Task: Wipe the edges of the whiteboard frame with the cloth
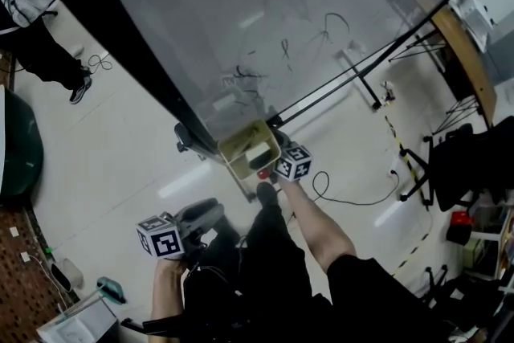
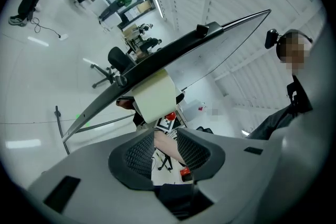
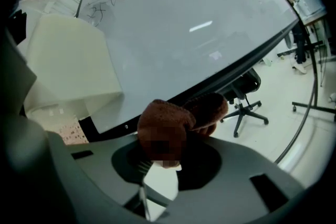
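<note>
Black and narrow, the frame [image 1: 117, 28] runs along the left of the whiteboard [image 1: 281, 4] in the head view, and nothing on it tells a wiped stretch from an unwiped one; low at the left the left gripper [image 2: 165, 138] hangs clear of the board, its fingers spread with nothing between them, only the person's forearm showing through the gap; a cream box [image 1: 249, 147] sits at the frame's near corner; just right of it the right gripper [image 3: 166, 157] has its fingers clenched on the cloth [image 3: 177, 119], which lies against the frame's bottom edge close to that corner, as far as the right gripper view shows; so I judge the wiping to be under way at this one spot, with the long run of bottom edge to the right and the other sides probably left to do, though that cannot be confirmed; the cloth is rust-brown, nubby like towelling, bunched into a thick two-lobed wad that bulges past the fingers; the board bears faint pen scribbles.
</note>
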`<state>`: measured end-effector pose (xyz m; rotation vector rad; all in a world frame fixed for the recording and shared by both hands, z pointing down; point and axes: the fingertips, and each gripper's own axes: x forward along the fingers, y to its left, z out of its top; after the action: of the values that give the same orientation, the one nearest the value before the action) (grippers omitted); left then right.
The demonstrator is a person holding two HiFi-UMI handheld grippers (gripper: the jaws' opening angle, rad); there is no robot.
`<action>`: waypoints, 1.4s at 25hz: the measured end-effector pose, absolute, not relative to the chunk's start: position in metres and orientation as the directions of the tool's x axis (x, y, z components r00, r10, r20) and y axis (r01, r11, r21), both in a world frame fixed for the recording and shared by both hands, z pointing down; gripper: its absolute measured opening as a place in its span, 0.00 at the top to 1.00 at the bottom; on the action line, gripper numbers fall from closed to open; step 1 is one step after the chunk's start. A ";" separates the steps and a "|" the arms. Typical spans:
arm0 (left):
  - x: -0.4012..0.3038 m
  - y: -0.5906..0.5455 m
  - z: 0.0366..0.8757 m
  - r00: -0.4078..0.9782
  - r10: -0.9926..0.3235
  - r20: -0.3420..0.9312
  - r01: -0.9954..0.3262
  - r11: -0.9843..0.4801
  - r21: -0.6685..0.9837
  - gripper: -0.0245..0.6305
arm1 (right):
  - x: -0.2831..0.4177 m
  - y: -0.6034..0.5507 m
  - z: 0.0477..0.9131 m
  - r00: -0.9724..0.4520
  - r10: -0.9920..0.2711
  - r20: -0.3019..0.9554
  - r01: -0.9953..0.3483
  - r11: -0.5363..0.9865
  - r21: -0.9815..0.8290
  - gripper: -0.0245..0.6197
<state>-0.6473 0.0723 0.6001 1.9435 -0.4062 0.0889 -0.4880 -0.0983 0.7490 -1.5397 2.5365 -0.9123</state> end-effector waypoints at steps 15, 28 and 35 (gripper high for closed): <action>-0.643 0.082 0.602 0.934 -0.199 0.297 -0.351 -0.353 0.867 0.76 | -0.531 -0.087 0.750 -0.558 -0.829 0.030 -0.572 0.359 -0.738 0.80; -0.661 0.096 0.600 0.932 -0.200 0.302 -0.357 -0.362 0.861 0.76 | -0.584 -0.065 0.758 -0.589 -0.808 0.017 -0.519 0.362 -0.774 0.80; -0.673 0.098 0.600 0.941 -0.186 0.283 -0.335 -0.386 0.860 0.76 | -0.595 -0.061 0.750 -0.559 -0.827 0.055 -0.567 0.333 -0.753 0.80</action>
<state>-0.6729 0.0981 0.5999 1.9789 -0.3744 0.1677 -0.5948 -0.0608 0.7496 -1.2391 2.2650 -1.0718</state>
